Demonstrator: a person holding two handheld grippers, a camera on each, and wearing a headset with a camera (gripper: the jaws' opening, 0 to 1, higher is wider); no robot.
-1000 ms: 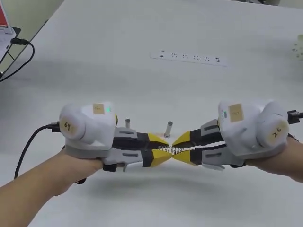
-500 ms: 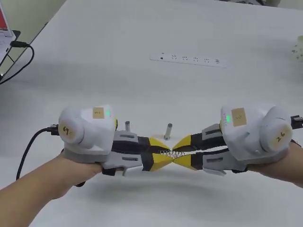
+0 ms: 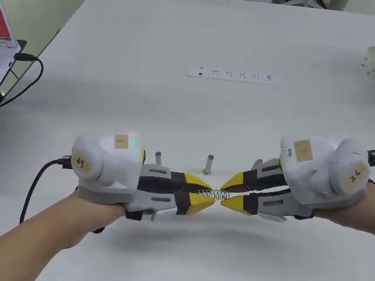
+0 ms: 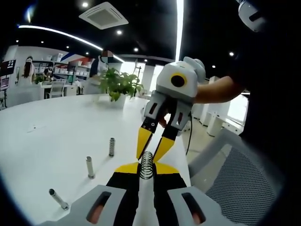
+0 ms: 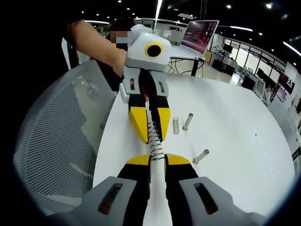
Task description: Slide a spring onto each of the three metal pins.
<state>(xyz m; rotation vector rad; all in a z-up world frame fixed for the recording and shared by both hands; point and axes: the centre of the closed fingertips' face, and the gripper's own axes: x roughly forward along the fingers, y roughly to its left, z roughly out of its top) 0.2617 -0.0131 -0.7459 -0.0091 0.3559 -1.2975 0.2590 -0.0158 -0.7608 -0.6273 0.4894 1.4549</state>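
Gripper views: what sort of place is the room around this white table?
Probably an open-plan office or showroom: a large white table, a mesh office chair beside it, a potted plant, and a ceiling with strip lights and an air vent.

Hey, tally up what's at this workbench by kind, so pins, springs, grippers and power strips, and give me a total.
Metal pin: 3
Spring: 2, one gripped at both ends, one already on a pin
Gripper: 2, left gripper and right gripper
Power strip: 1
Total: 8
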